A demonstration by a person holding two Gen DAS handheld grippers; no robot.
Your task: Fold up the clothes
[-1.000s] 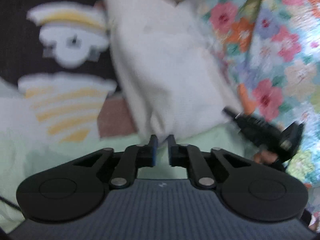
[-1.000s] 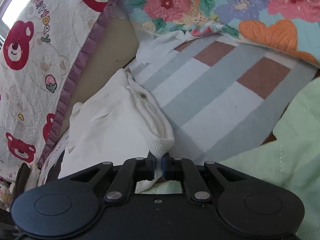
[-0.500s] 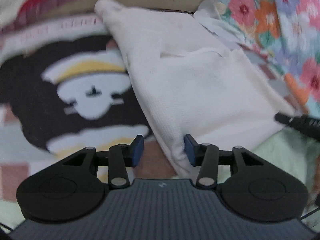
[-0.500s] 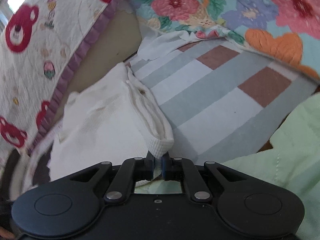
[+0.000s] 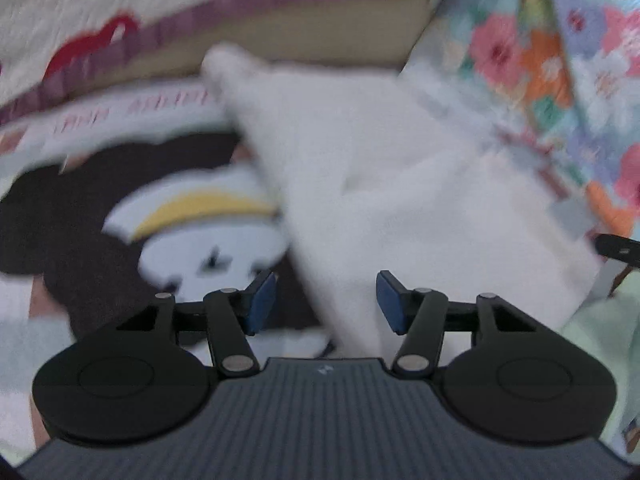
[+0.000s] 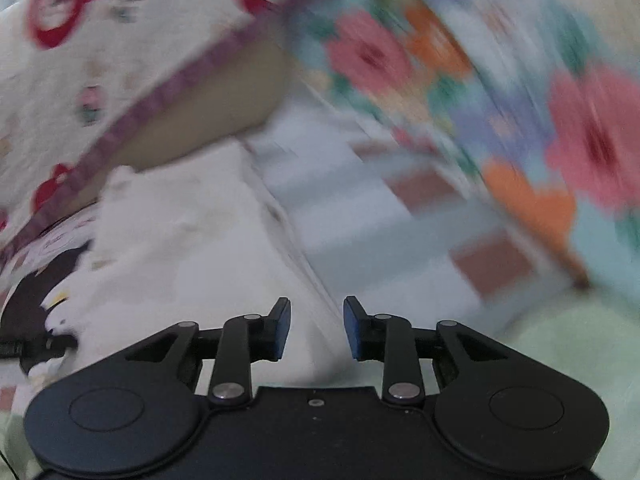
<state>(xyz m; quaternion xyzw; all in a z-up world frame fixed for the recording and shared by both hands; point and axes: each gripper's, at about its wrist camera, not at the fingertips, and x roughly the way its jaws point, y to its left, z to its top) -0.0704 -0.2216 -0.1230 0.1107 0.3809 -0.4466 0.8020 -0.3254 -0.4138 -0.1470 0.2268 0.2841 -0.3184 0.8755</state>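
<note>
White folded garment [image 5: 400, 208] lying flat on striped grey, white and brown bedding [image 6: 360, 216], between dark cartoon-print cloth [image 5: 72, 208] and floral quilt [image 6: 540, 128]; bear-print cover [image 6: 100, 60] beyond

Left gripper [image 5: 326, 300]: jaws just been opening, now parted, pads clear of cloth below

Right gripper [image 6: 317, 328]: jaws just been opening, now parted over garment edge, nothing pinched

Pale green fabric [image 6: 580, 344] near right gripper

Garment [image 5: 400, 208] between cartoon-print fabric [image 5: 120, 220], left, and seemingly flowered quilt [image 5: 560, 60], right.
</note>
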